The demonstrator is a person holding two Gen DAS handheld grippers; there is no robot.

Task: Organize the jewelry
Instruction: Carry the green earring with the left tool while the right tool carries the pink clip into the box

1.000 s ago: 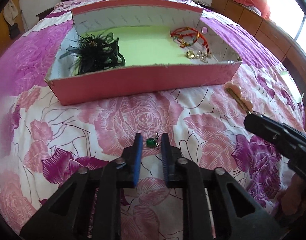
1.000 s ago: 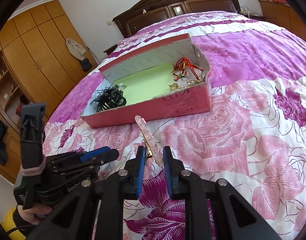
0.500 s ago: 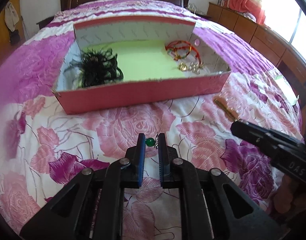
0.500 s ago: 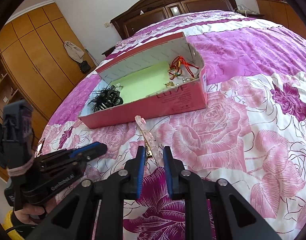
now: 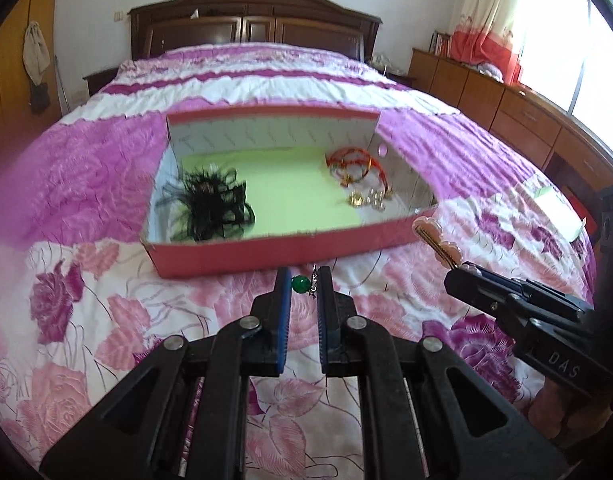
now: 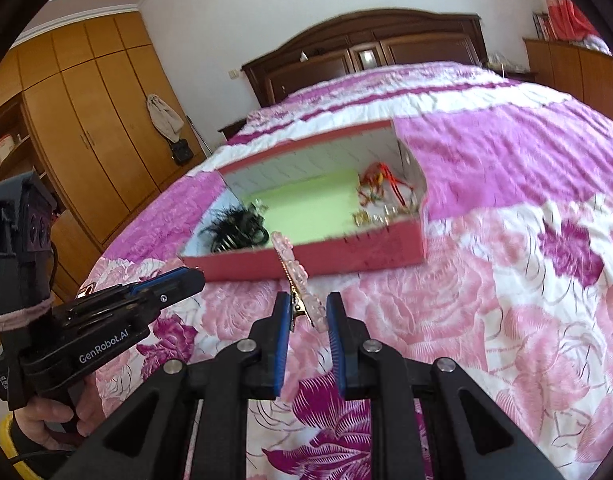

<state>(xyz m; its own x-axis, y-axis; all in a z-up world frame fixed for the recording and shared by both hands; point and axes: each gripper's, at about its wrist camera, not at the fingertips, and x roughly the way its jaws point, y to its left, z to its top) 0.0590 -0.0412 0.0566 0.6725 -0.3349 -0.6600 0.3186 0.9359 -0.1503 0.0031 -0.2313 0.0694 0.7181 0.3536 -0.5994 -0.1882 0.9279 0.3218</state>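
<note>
Inside the pink box (image 5: 266, 254), a black feather hairpiece (image 5: 210, 208) sits at 9 o'clock and red bracelets (image 5: 354, 162) with gold trinkets at 3 o'clock. Still outside, short of its 6 o'clock wall: the left gripper (image 5: 302, 284) pinches a green bead earring (image 5: 300, 283), and the right gripper (image 6: 306, 308) clamps a pink crystal hair clip (image 6: 294, 268).

Both grippers aloft, jaws clamped

Left gripper (image 5: 303, 285) and right gripper (image 6: 306, 309) tilt downward side by side — each pinching something small between its jaws.
</note>
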